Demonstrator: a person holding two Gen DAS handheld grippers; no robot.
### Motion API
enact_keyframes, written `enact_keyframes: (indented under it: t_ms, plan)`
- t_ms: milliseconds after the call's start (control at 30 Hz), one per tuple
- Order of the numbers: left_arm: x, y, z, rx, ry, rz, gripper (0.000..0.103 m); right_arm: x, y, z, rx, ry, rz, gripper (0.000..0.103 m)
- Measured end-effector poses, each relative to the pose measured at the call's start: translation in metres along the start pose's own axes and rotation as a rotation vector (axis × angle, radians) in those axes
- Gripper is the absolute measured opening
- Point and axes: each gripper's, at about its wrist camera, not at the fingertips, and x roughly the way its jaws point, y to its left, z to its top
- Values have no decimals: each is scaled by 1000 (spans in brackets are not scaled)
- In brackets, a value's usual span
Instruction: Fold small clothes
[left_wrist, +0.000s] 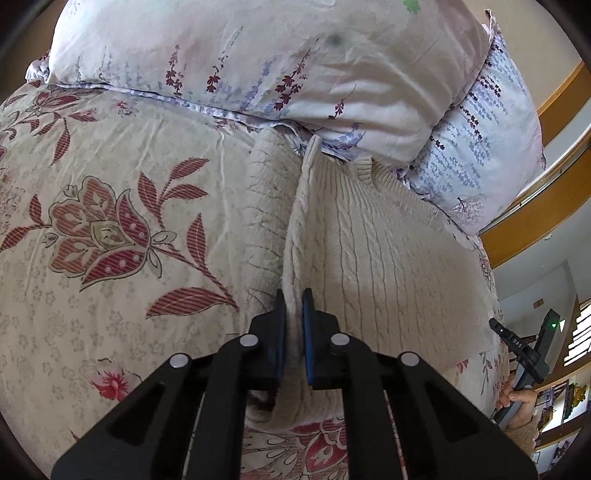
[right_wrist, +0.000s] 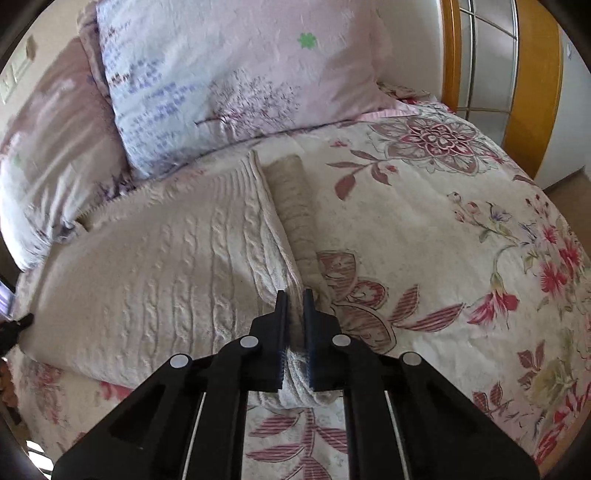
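A cream cable-knit sweater (left_wrist: 369, 266) lies flat on a floral bedspread (left_wrist: 110, 221), its collar toward the pillows. My left gripper (left_wrist: 294, 299) is shut on a raised fold of the sweater's left edge. In the right wrist view the sweater (right_wrist: 166, 266) fills the left half, and my right gripper (right_wrist: 294, 301) is shut on its right edge, next to a sleeve (right_wrist: 295, 199) lying alongside. The right gripper also shows in the left wrist view (left_wrist: 524, 350) at the far right, held in a hand.
Two floral pillows (left_wrist: 277, 62) (right_wrist: 229, 74) lie against the head of the bed, touching the sweater's collar. A wooden headboard (right_wrist: 532, 92) stands behind. The bedspread (right_wrist: 461, 258) stretches out to the right of the sweater.
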Motion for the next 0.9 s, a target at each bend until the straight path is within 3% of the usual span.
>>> enact_keyframes:
  t_ms: [200,267,300,400,533,633,767,900]
  plan:
    - [-1,2,-2,-4,-6,-11,12,7,14,2,-47,20,-93,12]
    - [-5,1,-2,-5,-14,-21,16,1,21,7,-60,12,-139,32]
    - [-7,0,-3,-8,-21,-24,21,-5,25,10,-62,-8,-151,36]
    - [-13,-2,-2,-10,-41,-9,34,-22,51,16,-123,-81,-95,46]
    - [-11,-1,0,-6,-45,46,40,-19,107,11,-284,-59,30,48]
    - [-5,3,-1,-12,-29,83,40,-6,141,2,-375,-29,76,48]
    - [-5,2,-4,3,-39,92,42,18,164,-14,-458,31,41,58]
    - [-8,7,1,-36,-42,52,48,15,176,-26,-558,-17,-43,60]
